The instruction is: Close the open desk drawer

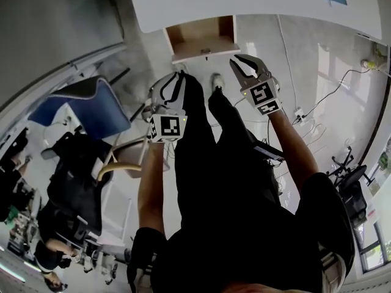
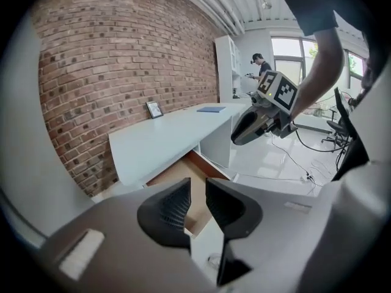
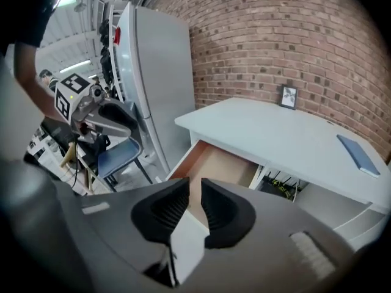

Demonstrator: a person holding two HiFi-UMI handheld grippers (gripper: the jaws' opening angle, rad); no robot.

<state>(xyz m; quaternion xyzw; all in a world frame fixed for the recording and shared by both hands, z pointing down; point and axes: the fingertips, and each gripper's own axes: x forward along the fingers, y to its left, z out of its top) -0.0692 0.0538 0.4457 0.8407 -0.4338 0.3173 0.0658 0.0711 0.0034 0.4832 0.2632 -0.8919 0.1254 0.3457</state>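
While the drawer is sticking out from under the left end of the white desk, it is showing its brown wooden bottom and pointing its wide front at the person. The left claw and right claw are hanging near that front, not touching it, jaws a little apart and gripping nothing. A blue chair is standing off left, wires are lying right, and a shoe is standing between the claws.

Grey left gripper and right gripper carry black-and-white marker cubes.
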